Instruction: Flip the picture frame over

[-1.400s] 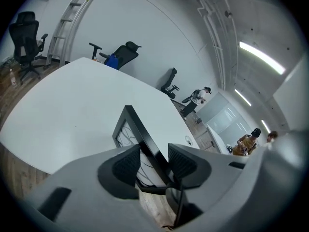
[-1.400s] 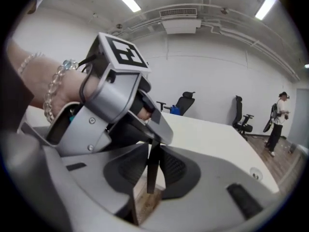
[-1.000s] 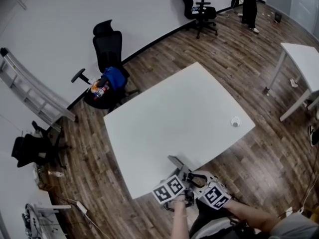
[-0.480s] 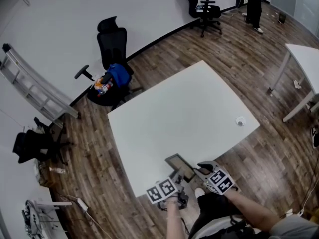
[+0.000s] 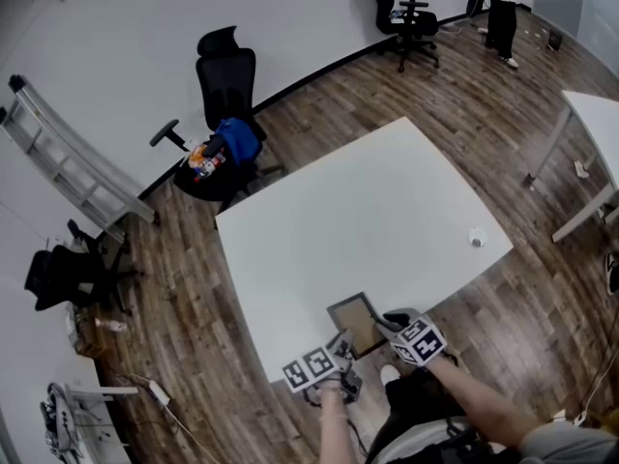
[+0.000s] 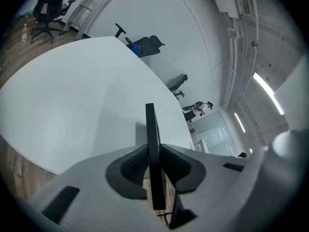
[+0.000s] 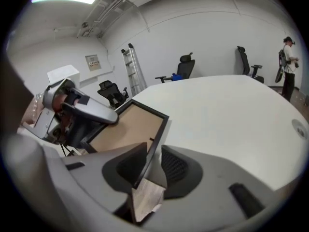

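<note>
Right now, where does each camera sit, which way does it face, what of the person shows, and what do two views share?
Head view: on the person's head, facing steeply down at the table; forearms show.
Left gripper view: on the left hand-held gripper, facing across the table; its jaws, just closing, clamp the picture frame.
Right gripper view: on the right hand-held gripper, facing the far wall; jaws grip its edge.
Shared: the frame, in both gripper views.
</note>
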{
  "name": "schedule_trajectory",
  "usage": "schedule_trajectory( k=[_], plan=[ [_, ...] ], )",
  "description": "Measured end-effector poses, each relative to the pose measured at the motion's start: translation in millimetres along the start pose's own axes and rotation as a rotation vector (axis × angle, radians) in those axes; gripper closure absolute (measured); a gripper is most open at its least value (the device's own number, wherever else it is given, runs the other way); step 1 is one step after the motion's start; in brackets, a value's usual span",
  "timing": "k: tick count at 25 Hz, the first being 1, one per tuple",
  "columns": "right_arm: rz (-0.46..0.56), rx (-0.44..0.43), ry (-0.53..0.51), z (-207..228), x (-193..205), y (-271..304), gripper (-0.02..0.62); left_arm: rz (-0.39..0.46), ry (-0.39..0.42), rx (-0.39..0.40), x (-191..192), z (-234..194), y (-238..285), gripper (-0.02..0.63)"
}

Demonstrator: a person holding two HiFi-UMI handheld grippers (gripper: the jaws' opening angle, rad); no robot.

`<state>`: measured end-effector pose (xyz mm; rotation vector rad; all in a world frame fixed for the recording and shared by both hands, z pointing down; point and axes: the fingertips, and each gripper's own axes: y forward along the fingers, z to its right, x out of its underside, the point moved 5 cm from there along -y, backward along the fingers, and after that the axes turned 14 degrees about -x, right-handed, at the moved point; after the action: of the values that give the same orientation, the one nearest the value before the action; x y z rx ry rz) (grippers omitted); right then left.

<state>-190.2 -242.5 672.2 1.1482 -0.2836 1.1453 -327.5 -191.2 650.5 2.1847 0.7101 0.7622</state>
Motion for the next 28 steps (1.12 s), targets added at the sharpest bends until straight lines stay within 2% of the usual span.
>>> schedule_trajectory(
  k=[4,9,12,24,28],
  plan=[
    [-0.03,-0.027,0.021,0.5,-0.1,7.8,0.512,-0.008,0.049,-0.069,-3.4,-13.2,14.1,0.525],
    [-0.045,0.045,0.0,-2.7,-8.5,9.9,0.523,0.01,0.07,-0.106,-7.4,-14.1,22.8,0.525],
    [-0.062,0.099,-0.043,-5.5,-9.8,11.0,0.526,0.044,0.119,-0.146,-6.6,-12.8,22.8,0.525],
    [-0.042,0.155,-0.042,-4.3,-15.4,14.7,0.532,0.378,0.339,-0.197,-0.9,-5.9,16.7,0.506],
    [-0.049,0.168,-0.069,-6.9,-16.1,20.1,0.532,0.462,0.447,-0.278,1.6,-11.3,13.3,0.494]
  ],
)
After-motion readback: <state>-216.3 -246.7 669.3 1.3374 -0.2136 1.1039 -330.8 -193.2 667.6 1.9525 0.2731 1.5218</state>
